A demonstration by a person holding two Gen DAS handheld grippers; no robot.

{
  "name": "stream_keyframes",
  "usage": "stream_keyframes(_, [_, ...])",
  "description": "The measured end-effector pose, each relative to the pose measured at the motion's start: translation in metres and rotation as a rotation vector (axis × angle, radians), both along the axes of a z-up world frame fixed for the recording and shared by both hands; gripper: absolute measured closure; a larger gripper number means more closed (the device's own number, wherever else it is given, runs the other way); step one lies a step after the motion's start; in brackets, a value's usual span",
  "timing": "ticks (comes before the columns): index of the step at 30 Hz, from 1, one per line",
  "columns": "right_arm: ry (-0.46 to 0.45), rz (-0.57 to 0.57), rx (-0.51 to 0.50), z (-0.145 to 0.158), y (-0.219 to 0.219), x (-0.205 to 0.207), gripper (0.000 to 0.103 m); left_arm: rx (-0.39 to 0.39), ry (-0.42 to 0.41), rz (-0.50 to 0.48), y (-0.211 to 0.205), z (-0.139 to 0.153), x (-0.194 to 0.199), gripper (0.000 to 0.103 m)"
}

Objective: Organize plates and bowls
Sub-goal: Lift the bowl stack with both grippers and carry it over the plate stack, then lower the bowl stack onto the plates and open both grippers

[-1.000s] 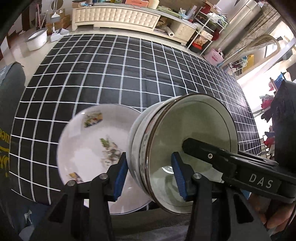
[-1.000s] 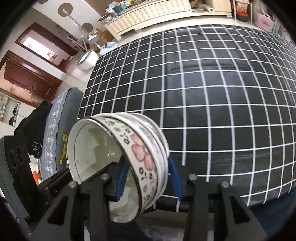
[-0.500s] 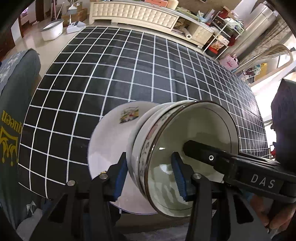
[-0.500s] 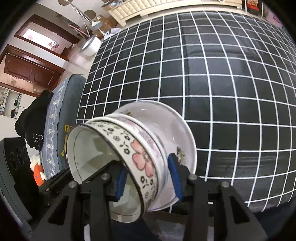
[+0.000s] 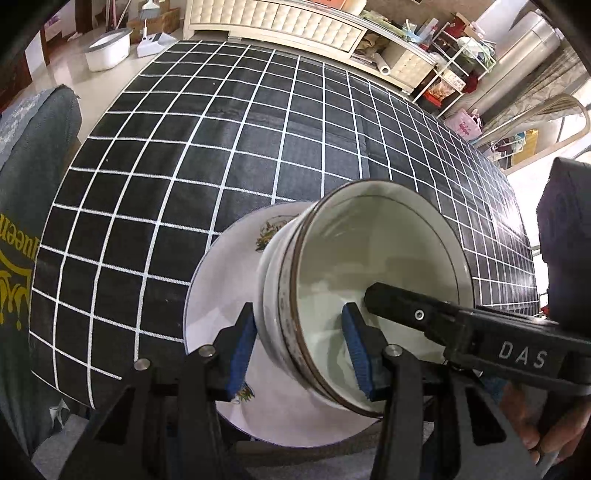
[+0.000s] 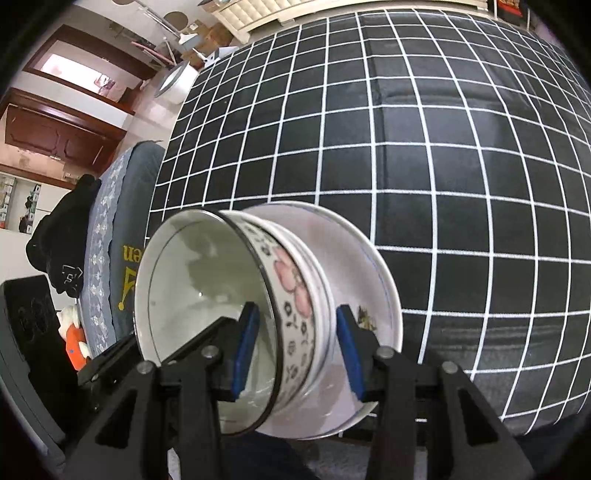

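Two bowls (image 5: 369, 288) sit one inside the other, and both grippers hold them together. The bowls are white inside with a thin dark line near the rim. On the outside there is a pink flower (image 6: 291, 273) and small dark flowers.

The left gripper (image 5: 299, 350) has its blue pads (image 5: 242, 350) on each side of the bowl wall, one pad outside and one pad inside, so it is pinching the bowls. The right gripper (image 6: 295, 354) does the same on the other side of the rim, with one blue pad (image 6: 247, 350) inside and one outside. In the left view, the right gripper shows as a black bar reaching into the bowls.

The bowls are tilted on their side. They are just above a white plate (image 5: 225, 295) with small pictures on it. I cannot tell if the bowls touch the plate.

The plate lies on a black cloth (image 5: 221, 147) with white squares, near the edge closest to the person. Past the far edge of the cloth there is a cream cabinet (image 5: 277, 26). A white tub (image 5: 107, 50) stands on the floor left of the cabinet.
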State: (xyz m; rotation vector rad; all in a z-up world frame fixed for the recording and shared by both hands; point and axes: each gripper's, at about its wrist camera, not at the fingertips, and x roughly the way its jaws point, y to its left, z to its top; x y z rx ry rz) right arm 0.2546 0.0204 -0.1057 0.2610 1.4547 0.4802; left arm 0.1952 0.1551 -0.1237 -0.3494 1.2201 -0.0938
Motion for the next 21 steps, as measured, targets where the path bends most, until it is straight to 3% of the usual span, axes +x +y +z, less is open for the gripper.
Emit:
stream_keyframes(3, [-0.016, 0.001, 0.003, 0.000, -0.001, 0.000, 0.055, -0.001, -0.011, -0.002, 0.000, 0.000, 0.000, 0.059])
stream_keyframes(7, [-0.132, 0.028, -0.055, 0.014, 0.002, -0.007, 0.055, -0.005, -0.014, -0.002, -0.001, 0.000, 0.000, 0.059])
stream_keyframes(12, [-0.184, 0.046, -0.073, 0.022, 0.001, -0.009, 0.055, -0.008, -0.028, 0.013, 0.000, 0.000, -0.004, 0.058])
stream_keyframes(18, [-0.246, 0.033, -0.073, 0.034, -0.009, -0.015, 0.055, 0.035, -0.074, 0.024, -0.001, 0.008, -0.013, 0.056])
stream_keyframes(21, [-0.297, 0.039, -0.083, 0.046, -0.012, -0.023, 0.054, 0.074, -0.136, 0.012, -0.005, 0.021, -0.021, 0.056])
